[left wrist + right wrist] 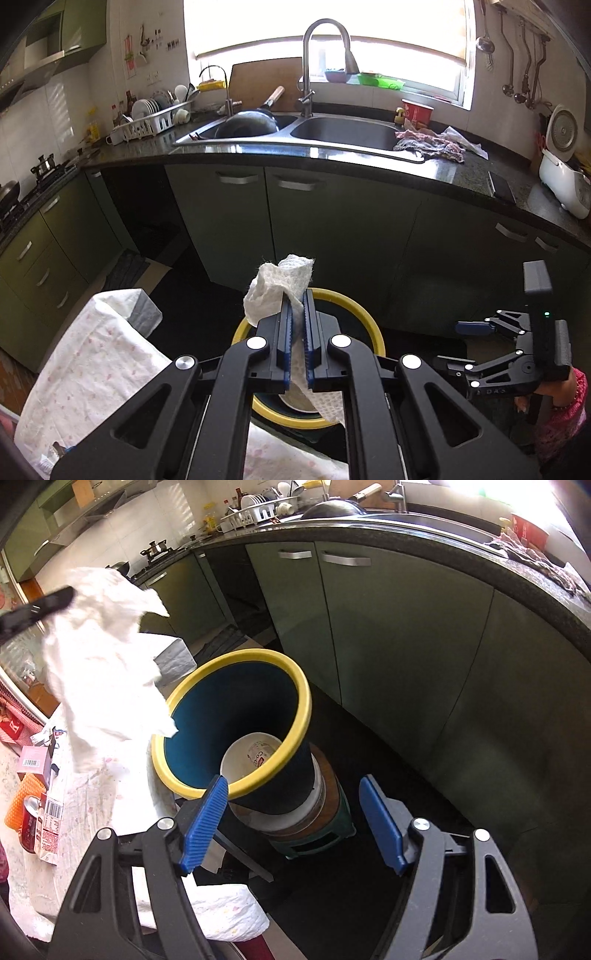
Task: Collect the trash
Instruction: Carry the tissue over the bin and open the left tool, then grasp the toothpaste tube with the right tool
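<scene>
My left gripper [297,295] is shut on a crumpled white paper towel [275,291] and holds it just over a dark bin with a yellow rim [354,306]. In the right wrist view the same paper towel [103,657] hangs at the upper left of the bin's yellow rim [236,657], with a black finger of the left gripper [37,607] above it. A white paper cup [251,757] lies inside the bin. My right gripper [295,790] is open and holds nothing, near the bin's front rim. It shows too as the right gripper [456,345], to the right of the bin.
The bin stands on a low stool [314,830] on the dark floor. At the left is a table under a white flowered cloth [92,362], with a can and boxes [33,823]. Green cabinets [332,221] and a counter with a sink [343,129] and rags [432,144] lie behind.
</scene>
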`<state>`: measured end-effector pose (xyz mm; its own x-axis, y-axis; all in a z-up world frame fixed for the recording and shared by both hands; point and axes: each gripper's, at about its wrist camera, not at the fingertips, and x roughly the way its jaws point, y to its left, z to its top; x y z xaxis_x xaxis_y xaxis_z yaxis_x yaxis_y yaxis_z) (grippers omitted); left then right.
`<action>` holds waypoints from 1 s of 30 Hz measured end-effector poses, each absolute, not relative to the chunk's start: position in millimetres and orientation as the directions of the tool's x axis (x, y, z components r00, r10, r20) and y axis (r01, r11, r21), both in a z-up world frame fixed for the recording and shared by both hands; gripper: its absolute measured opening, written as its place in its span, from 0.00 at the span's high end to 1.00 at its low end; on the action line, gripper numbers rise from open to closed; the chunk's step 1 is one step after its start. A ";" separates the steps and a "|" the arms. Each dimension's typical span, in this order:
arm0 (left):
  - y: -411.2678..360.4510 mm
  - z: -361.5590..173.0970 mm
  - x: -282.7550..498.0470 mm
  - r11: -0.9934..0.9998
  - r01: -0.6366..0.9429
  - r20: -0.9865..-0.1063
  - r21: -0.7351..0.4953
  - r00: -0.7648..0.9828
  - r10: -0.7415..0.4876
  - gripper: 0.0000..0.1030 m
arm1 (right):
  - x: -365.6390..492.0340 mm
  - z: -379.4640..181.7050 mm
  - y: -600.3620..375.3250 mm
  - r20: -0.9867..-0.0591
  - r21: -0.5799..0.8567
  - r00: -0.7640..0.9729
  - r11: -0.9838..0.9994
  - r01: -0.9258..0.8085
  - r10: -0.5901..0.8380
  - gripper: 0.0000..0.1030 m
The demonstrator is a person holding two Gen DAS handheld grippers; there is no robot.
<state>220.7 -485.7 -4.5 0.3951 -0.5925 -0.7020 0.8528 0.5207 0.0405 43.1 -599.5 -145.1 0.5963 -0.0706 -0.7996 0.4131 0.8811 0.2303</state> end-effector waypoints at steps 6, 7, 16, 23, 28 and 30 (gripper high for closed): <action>-507.1 -57.6 231.5 0.584 0.802 -0.720 0.128 0.480 -0.501 0.45 | 34.7 -144.8 -599.3 -0.798 0.237 0.598 0.874 0.424 -0.074 0.32; -504.1 -58.6 230.2 0.588 0.798 -0.722 0.132 0.484 -0.495 0.45 | 33.5 -145.0 -598.8 -0.798 0.236 0.598 0.875 0.423 -0.074 0.32; -385.7 30.5 167.1 0.638 0.766 -0.568 0.080 0.561 -0.602 0.16 | 39.8 -145.5 -584.0 -0.797 0.244 0.603 0.889 0.387 -0.044 0.32; -252.9 61.3 114.6 0.772 0.624 -0.453 0.119 0.726 -0.517 0.05 | 57.3 -134.3 -543.9 -0.792 0.227 0.610 0.933 0.279 0.011 0.32; -156.0 54.4 98.4 0.895 0.431 -0.442 0.113 0.829 -0.343 0.05 | 82.5 -125.6 -489.4 -0.794 0.213 0.601 0.968 0.130 0.094 0.32; -120.1 47.3 95.1 0.932 0.349 -0.444 0.102 0.854 -0.271 0.05 | 95.4 -121.5 -460.7 -0.792 0.207 0.595 0.977 0.056 0.134 0.32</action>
<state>95.1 -120.1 47.3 0.8540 -0.2711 -0.4440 0.3487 0.9317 0.1019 95.4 -460.7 -121.5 0.5950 0.1344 -0.7924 0.0556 0.9767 0.2074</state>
